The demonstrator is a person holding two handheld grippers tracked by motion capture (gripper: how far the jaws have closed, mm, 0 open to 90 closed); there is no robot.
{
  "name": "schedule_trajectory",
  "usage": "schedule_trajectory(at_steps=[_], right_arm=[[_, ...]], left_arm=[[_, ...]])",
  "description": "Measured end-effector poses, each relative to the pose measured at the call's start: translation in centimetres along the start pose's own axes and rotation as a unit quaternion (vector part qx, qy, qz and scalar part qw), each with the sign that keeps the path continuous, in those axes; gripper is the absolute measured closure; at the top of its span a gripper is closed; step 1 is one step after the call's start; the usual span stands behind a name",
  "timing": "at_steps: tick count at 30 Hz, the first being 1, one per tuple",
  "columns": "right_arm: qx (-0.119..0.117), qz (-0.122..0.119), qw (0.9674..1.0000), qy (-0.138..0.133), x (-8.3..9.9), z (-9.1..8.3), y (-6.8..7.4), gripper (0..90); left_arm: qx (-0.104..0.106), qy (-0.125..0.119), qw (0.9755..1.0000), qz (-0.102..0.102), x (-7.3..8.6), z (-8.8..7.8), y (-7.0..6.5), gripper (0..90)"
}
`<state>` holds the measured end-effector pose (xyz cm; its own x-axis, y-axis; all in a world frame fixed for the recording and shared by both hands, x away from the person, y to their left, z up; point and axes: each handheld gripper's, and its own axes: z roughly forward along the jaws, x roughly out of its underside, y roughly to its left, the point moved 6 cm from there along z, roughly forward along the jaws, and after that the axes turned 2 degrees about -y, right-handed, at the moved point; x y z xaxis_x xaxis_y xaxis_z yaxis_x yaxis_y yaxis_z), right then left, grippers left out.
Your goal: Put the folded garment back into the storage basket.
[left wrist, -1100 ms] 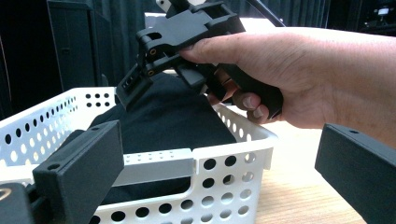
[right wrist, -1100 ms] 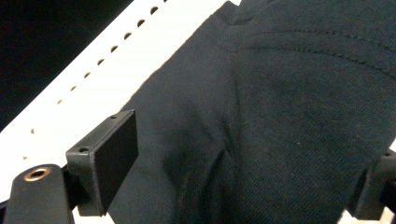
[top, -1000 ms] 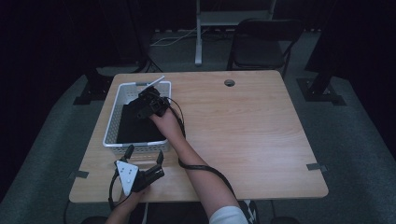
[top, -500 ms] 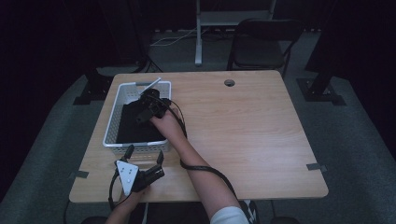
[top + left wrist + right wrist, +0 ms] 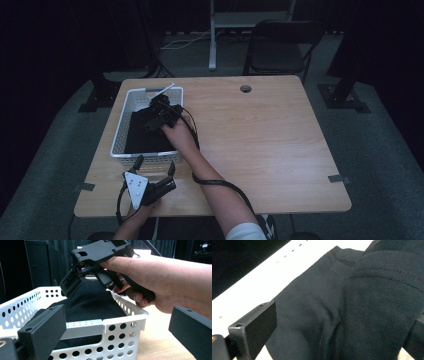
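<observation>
Just under the right gripper (image 5: pixel 152 121), whose jaws have just been opening and stand wide, the black garment (image 5: pixel 342 310) lies folded in the white basket (image 5: pixel 120 135), between the pads but not pinched. Nearer the person, the left gripper (image 5: pixel 155 167) rests wide open, just outside the basket's near wall.

Garment (image 5: pixel 145 134) in basket (image 5: pixel 121 127), basket at table's (image 5: pixel 270 145) left.
</observation>
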<state>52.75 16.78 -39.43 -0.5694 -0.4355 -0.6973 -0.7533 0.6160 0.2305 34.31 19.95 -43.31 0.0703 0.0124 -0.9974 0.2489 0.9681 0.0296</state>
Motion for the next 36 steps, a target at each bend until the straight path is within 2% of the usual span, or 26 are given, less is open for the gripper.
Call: schedule_trajectory(at_steps=[1,4,5,8,11,12,14,15,17,18,19,22,27,34,35,36], right_arm=[[0.002,-0.001,1.0,-0.002,0.0,0.0,0.0,0.4],[0.011,-0.009,0.9994,-0.033,-0.3,-0.6,0.1,0.4],[0.011,-0.009,0.9994,-0.033,-0.3,-0.6,0.1,0.4],[0.012,-0.019,0.9975,-0.066,-0.9,-1.2,0.4,0.4],[-0.014,-0.035,0.9957,-0.084,-1.3,-1.7,1.1,0.5],[-0.032,-0.036,0.9939,-0.099,-1.5,-2.0,1.6,0.5],[-0.036,-0.034,0.9935,-0.103,-1.5,-2.1,1.7,0.5],[-0.044,-0.03,0.9921,-0.113,-1.5,-2.2,1.8,0.5],[-0.046,-0.026,0.9902,-0.129,-1.6,-2.5,1.7,0.5],[-0.049,-0.021,0.9877,-0.147,-1.5,-2.8,1.5,0.5],[-0.049,-0.021,0.9877,-0.147,-1.5,-2.8,1.5,0.5],[-0.046,-0.009,0.9845,-0.169,-1.3,-3.1,1.1,0.5],[-0.047,0.001,0.9817,-0.185,-0.7,-3.3,0.5,0.5],[-0.043,-0.008,0.9802,-0.193,0.0,-3.8,0.7,0.5],[-0.037,-0.007,0.9805,-0.193,0.1,-3.8,0.7,0.5],[-0.041,-0.007,0.9806,-0.191,0.2,-3.9,0.6,0.5]], left_arm=[[0.0,0.0,1.0,0.0,0.0,0.0,0.0,2.4],[0.0,0.0,1.0,0.0,0.0,0.0,0.0,2.4],[0.0,0.0,1.0,0.0,0.0,0.0,0.0,2.4],[0.0,0.0,1.0,0.0,0.0,0.0,0.0,2.4],[0.0,0.0,1.0,0.0,0.0,0.0,0.0,2.4],[0.0,0.0,1.0,0.0,0.0,0.0,0.0,2.4],[0.0,0.0,1.0,0.0,0.0,0.0,0.0,2.4],[0.0,0.0,1.0,0.0,0.0,0.0,0.0,2.4],[0.0,0.0,1.0,0.0,0.0,0.0,0.0,2.4],[0.0,0.0,1.0,0.0,0.0,0.0,0.0,2.4],[0.0,-0.001,1.0,0.0,0.0,0.0,0.0,2.4],[0.0,0.0,1.0,0.0,0.0,0.0,0.0,2.4],[0.0,0.001,1.0,0.001,0.0,0.0,0.0,2.4],[0.0,0.0,1.0,0.001,0.0,0.0,0.0,2.4],[0.0,0.001,1.0,0.001,0.0,0.0,0.0,2.4],[0.0,0.001,1.0,0.001,0.0,0.0,0.0,2.4]])
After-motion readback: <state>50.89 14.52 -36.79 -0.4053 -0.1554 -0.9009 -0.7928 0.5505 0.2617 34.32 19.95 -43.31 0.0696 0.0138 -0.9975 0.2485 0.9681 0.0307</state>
